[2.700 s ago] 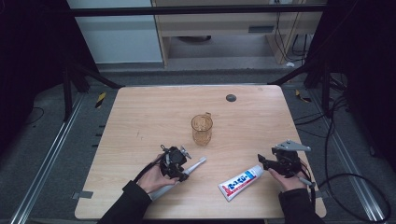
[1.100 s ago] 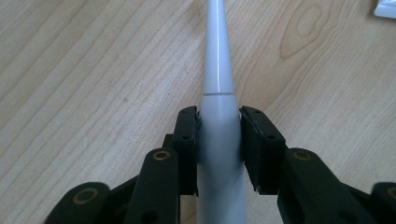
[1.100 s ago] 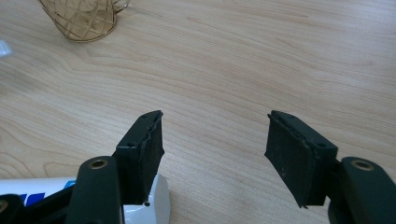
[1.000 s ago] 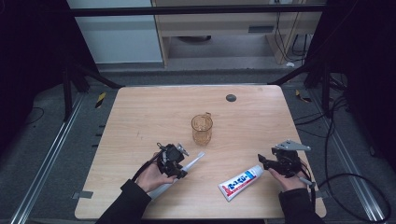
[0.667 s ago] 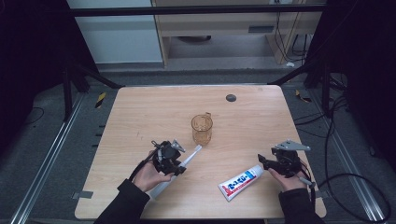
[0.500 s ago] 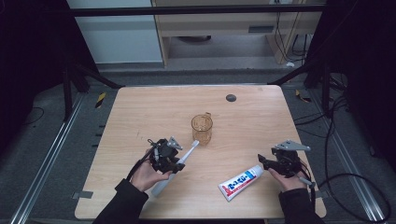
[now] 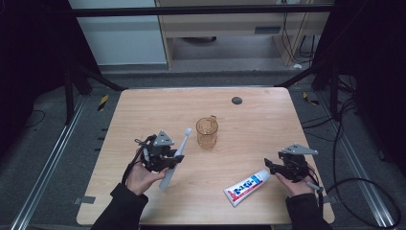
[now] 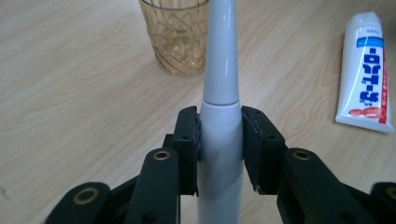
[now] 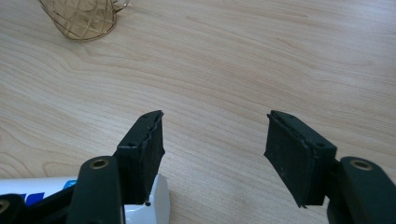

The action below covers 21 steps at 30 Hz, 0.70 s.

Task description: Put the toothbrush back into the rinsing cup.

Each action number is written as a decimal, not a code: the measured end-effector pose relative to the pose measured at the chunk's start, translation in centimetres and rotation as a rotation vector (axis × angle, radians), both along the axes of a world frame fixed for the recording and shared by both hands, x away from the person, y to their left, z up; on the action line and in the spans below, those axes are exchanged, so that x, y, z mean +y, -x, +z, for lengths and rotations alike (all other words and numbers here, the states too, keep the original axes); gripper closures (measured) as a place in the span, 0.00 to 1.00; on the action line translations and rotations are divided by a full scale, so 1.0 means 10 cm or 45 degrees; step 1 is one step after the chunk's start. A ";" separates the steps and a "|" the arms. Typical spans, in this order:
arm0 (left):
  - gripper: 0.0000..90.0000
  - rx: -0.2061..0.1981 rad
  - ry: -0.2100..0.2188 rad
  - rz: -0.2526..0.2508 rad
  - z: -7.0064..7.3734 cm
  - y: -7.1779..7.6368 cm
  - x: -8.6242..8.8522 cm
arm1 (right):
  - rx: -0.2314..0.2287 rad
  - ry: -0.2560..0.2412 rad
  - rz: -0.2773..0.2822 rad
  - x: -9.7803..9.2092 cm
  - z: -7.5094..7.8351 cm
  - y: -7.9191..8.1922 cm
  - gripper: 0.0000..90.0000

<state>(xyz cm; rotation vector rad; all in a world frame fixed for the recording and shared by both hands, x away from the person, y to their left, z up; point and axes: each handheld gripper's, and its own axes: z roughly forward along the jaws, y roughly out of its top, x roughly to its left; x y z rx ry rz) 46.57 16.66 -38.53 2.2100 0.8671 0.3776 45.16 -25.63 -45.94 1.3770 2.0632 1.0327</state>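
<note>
At lower left of the high view, my left hand-held gripper (image 7: 165, 160) grips a white toothbrush (image 7: 178, 152), lifted and angled toward the amber cup (image 7: 207, 132) at centre; dropping it in remains. My right hand-held gripper (image 7: 274, 167) rests released, touching the toothpaste tube (image 7: 246, 187), lower right.

One toothbrush (image 7: 176, 153). One amber glass cup (image 7: 207, 132). One toothpaste tube (image 7: 247, 184). One dark round disc (image 7: 236, 100), table's 12 o'clock. Two grippers: left gripper (image 7: 165, 160), right gripper (image 7: 274, 167).

Lab: framed test table (image 7: 143, 103), cables (image 7: 354, 184)
</note>
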 end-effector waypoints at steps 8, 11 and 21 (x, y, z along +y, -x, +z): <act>0.75 -0.140 0.100 0.094 0.08 0.03 0.10 | -0.017 0.012 -0.003 -0.01 0.00 0.00 0.40; 0.75 -0.180 0.122 0.131 0.10 0.04 0.13 | -0.019 0.013 -0.005 -0.01 0.00 0.00 0.41; 0.75 -0.285 0.207 0.244 0.23 -0.07 0.29 | -0.023 0.008 -0.020 -0.01 0.00 0.00 0.40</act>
